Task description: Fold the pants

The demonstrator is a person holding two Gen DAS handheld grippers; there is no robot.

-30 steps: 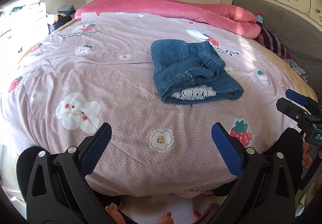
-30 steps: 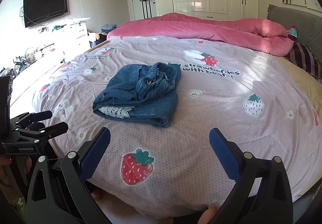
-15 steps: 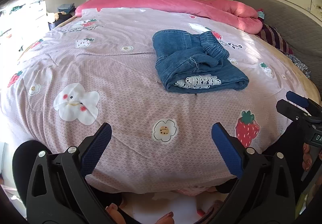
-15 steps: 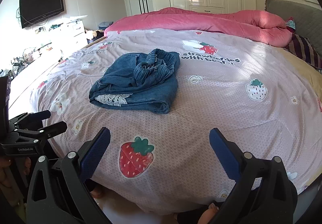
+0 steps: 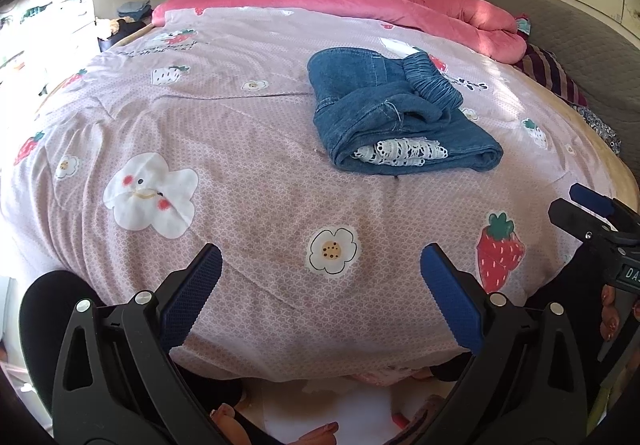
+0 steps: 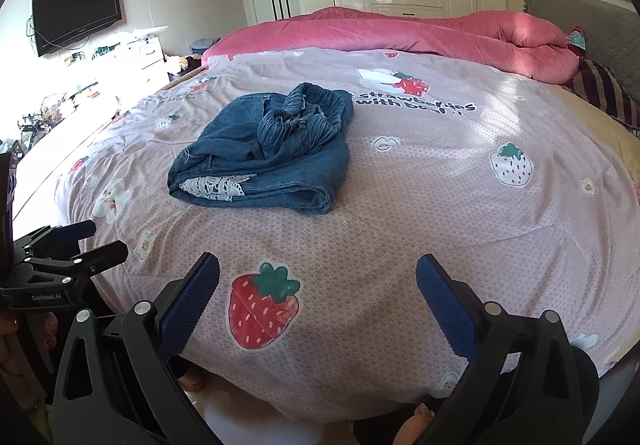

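Two black hand-held tools with blue padded fingers are held spread wide and empty, well short of the pants: the left tool point(image 5: 320, 277) and the right tool point(image 6: 318, 285), both at the near edge of the bed. The blue denim pants with white lace trim point(image 5: 394, 113) are seen lying on the pink strawberry-print bedspread point(image 5: 240, 149), toward its middle, short of the rolled pink quilt point(image 5: 360, 9). The folding is judged nearly or wholly done: a compact bundle has been formed, with a rounded fold facing the near edge. The gathered elastic waistband is bunched untidily on top, so smoothing may be left.
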